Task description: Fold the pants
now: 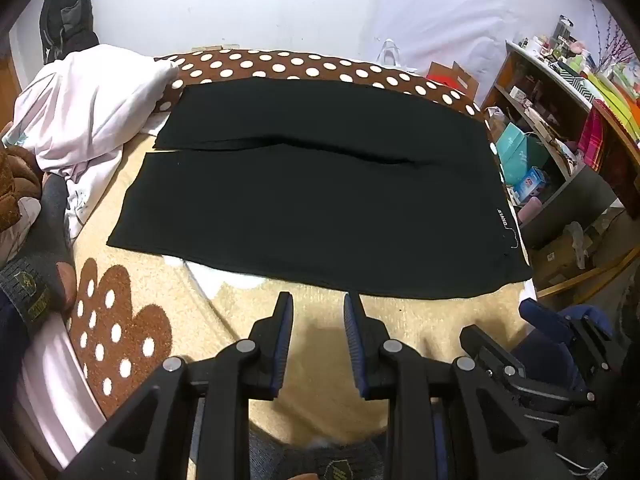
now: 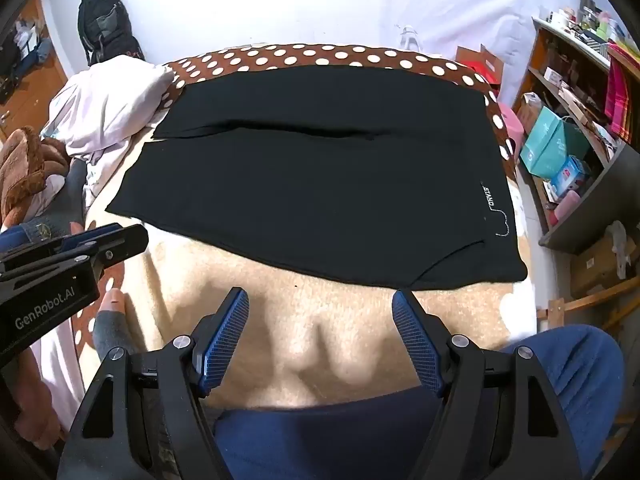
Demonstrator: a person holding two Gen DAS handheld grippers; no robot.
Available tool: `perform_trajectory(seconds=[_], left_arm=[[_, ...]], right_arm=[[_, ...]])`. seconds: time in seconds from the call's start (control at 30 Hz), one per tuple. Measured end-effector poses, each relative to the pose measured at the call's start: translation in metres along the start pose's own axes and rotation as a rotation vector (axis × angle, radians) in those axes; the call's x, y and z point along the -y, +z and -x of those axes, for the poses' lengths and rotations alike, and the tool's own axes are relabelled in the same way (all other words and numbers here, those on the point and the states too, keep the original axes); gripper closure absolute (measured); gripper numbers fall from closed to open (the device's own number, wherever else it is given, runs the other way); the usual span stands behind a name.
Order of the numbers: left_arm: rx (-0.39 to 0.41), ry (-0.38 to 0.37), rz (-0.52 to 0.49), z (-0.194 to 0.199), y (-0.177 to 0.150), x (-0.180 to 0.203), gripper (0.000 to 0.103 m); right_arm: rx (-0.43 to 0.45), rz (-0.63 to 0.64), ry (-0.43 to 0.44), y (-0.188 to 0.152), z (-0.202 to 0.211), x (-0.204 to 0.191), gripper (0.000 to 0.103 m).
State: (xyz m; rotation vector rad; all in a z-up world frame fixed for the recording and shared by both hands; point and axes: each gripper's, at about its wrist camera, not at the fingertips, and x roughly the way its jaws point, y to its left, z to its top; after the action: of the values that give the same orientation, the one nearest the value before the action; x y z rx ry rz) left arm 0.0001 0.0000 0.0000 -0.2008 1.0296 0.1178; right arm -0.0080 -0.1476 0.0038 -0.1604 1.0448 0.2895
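Smooth black pants (image 1: 312, 196) lie flat, rectangular, on fuzzy tan blanket (image 1: 248, 300).

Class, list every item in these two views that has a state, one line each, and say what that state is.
black pants: spread flat on the bed, two legs side by side, not yet folded.
left gripper: open, empty, short of the pants' near edge.
right gripper: open wide, empty, short of the near edge.
white bedding: crumpled in a heap.
black backpack: upright against the wall.

The pants (image 2: 312, 184) lie flat on the blanket (image 2: 320, 320); pillow (image 2: 108, 108) to their left, shelf (image 2: 580, 140) to their right.
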Motion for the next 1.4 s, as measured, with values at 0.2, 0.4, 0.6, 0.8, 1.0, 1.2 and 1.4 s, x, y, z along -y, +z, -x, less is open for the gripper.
perform_trajectory(seconds=[0.2, 0.4, 0.6, 0.8, 1.0, 1.2, 1.4], left_arm=[[0.017, 0.017, -0.003, 0.0042, -0.0012, 0.0017, 0.074], [-0.001, 0.008, -0.006, 0.0053, 0.0012, 0.0005, 0.074], [-0.005, 0.012, -0.020, 0.0051, 0.0000, 0.0026, 0.074], [0.002, 0.021, -0.041, 0.0066, -0.0015, 0.0063, 0.074], [-0.012, 0.014, -0.040, 0.0035, -0.0022, 0.0062, 0.074], [-0.016, 0.005, -0.038, 0.0018, -0.0044, 0.0047, 0.074], [-0.016, -0.009, -0.018, 0.0025, -0.0042, 0.0015, 0.074]], right_arm=[[0.003, 0.000, 0.001, 0.0001, 0.0003, 0.0003, 0.028], [0.001, 0.002, 0.001, 0.0005, 0.0003, 0.0001, 0.028], [0.004, 0.004, -0.001, 0.0023, 0.0011, -0.0059, 0.028], [0.005, -0.002, -0.003, 0.0009, 0.0026, -0.0033, 0.028], [0.001, 0.001, 0.006, 0.0022, -0.0001, -0.0021, 0.028], [0.001, 0.001, 0.004, 0.0023, -0.0007, -0.0017, 0.028], [0.000, 0.001, 0.005, 0.0023, -0.0009, -0.0015, 0.028]])
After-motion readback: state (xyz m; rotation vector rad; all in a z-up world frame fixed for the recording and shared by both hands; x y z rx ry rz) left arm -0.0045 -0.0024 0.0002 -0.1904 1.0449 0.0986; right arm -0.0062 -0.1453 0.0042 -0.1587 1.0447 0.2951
